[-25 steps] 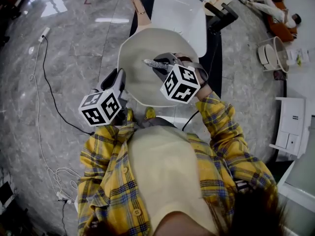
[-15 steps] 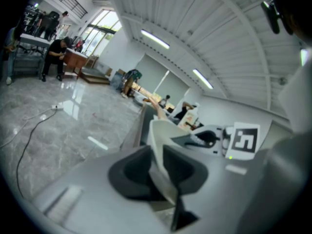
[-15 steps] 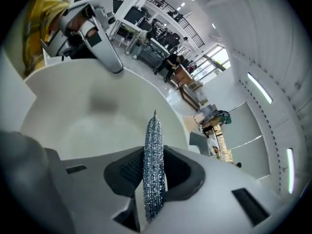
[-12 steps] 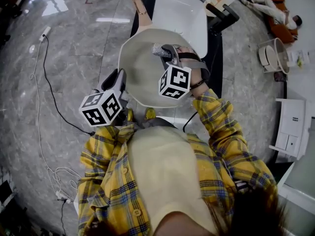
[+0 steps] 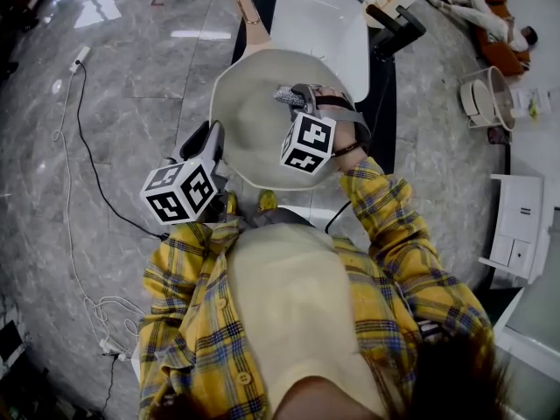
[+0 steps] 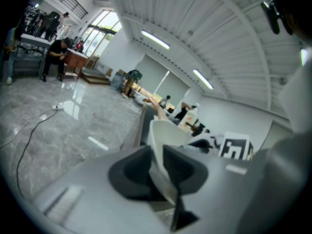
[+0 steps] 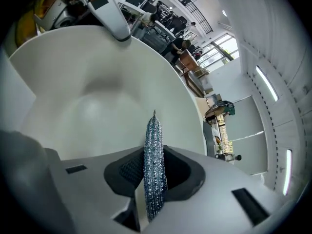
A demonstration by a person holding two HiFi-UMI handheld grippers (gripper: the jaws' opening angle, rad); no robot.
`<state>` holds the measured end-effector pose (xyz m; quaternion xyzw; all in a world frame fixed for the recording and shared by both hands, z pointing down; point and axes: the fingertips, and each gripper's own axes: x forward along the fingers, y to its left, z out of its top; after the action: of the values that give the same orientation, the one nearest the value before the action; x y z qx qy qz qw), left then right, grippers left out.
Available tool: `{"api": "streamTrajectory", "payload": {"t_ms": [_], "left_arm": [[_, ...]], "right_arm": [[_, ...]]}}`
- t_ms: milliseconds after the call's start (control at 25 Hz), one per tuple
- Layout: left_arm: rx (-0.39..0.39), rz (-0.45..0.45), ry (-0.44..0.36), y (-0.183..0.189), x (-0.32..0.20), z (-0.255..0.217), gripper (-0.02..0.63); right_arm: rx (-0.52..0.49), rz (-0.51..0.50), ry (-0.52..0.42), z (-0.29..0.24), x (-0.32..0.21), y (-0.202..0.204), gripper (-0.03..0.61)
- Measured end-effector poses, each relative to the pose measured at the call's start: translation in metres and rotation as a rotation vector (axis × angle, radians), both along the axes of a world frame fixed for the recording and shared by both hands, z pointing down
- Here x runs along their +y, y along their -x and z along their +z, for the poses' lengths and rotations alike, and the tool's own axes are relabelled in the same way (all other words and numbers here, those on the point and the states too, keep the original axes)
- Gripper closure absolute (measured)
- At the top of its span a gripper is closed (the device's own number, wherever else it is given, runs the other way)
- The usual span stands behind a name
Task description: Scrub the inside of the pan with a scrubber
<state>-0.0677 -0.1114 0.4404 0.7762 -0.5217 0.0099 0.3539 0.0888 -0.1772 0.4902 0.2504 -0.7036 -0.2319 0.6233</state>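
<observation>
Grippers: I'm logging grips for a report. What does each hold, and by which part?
The left gripper clamps the pan by its near rim; the right gripper pinches the scrubber by its rear part.

We lose the near right wall of the pan [image 5: 245, 112] behind the right gripper [image 5: 296, 99]; whether the scrubber [image 5: 284, 94] touches the pan we cannot tell from any view.

I see a dark tabletop [image 5: 383, 103] at twelve o'clock bearing a white tray [image 5: 319, 24]. On the grey floor [image 5: 131, 86], toward nine o'clock, lies a black cable [image 5: 91, 175].
</observation>
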Motion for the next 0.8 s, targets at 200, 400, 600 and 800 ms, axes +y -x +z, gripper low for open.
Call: {"api": "streamTrajectory", "payload": {"t_ms": [200, 400, 600, 800], "left_arm": [[-0.005, 0.003, 0.0, 0.0, 0.0, 0.0, 0.543], [-0.006, 0.003, -0.001, 0.001, 0.0, -0.001, 0.543], [-0.006, 0.006, -0.002, 0.0, 0.0, 0.0, 0.543], [-0.004, 0.008, -0.003, 0.0, 0.0, 0.0, 0.543]], "right_arm": [[-0.081, 0.058, 0.092, 0.004, 0.008, 0.0, 0.492], [-0.139, 0.091, 0.151, 0.002, 0.014, 0.003, 0.492], [-0.238, 0.13, 0.234, 0.002, 0.027, 0.007, 0.492], [-0.302, 0.139, 0.298, 0.0, 0.038, 0.014, 0.492]]}}
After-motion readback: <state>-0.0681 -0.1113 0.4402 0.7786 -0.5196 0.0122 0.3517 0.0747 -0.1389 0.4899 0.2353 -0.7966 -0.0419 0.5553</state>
